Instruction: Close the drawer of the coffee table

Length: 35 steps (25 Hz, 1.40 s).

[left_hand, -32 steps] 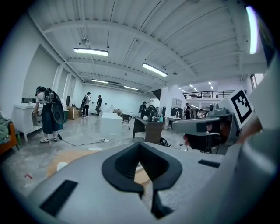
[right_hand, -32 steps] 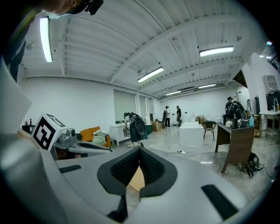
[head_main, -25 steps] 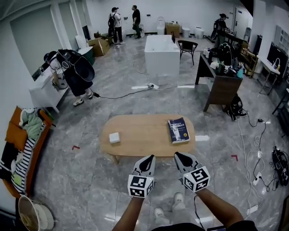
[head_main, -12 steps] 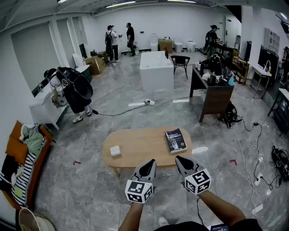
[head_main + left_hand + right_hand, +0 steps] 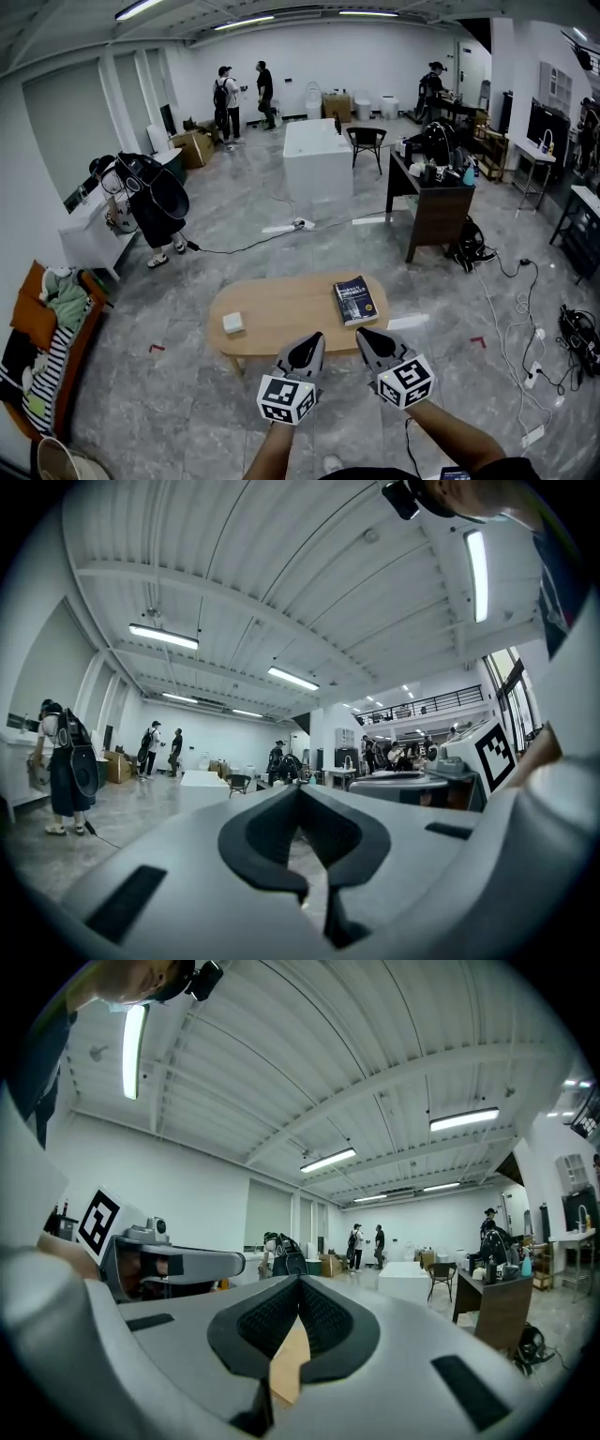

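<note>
Wooden oval coffee table (image 5: 281,314) showed no drawer protruding, so closing looked done. Left claw (image 5: 309,343) and right claw (image 5: 367,338) hung closed, empty.

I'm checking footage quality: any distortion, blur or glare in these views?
Head view: even ceiling light, walls bowed by the wide lens, coffee table sharp. Left gripper view: round fisheye with black corners, left gripper soft up close. Right gripper view: same fisheye, ceiling lamp glaring at upper left.
</note>
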Each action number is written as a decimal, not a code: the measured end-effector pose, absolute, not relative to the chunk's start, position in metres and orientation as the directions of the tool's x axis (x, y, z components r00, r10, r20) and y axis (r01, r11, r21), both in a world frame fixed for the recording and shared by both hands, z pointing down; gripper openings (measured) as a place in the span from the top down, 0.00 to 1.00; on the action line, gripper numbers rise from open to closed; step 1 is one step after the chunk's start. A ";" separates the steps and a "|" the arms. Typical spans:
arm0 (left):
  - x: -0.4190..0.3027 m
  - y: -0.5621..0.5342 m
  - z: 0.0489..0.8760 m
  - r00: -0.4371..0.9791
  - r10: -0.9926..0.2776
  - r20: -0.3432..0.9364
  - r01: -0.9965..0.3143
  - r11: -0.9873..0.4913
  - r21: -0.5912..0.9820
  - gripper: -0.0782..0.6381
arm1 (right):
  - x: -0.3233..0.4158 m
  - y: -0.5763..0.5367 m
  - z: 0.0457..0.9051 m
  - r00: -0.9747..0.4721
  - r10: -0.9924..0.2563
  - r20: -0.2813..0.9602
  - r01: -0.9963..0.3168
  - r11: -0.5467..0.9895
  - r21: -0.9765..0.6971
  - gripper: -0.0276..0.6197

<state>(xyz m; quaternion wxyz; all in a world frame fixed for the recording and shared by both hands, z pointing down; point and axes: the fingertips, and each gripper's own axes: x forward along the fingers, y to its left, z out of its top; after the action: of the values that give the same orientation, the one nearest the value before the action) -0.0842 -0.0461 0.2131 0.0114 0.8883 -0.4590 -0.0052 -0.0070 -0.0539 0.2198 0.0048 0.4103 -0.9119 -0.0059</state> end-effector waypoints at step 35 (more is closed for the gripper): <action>0.002 0.073 0.165 0.528 -0.848 -0.053 -0.849 -0.528 -0.011 0.89 | 0.064 0.068 0.168 -0.745 -0.663 -0.065 -0.666 0.745 0.042 0.94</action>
<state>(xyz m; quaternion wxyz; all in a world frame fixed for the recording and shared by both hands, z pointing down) 0.0018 0.0734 0.1654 -0.0176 0.8738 -0.4856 -0.0207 0.0645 0.0680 0.1682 -0.0227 0.3560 -0.9337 -0.0312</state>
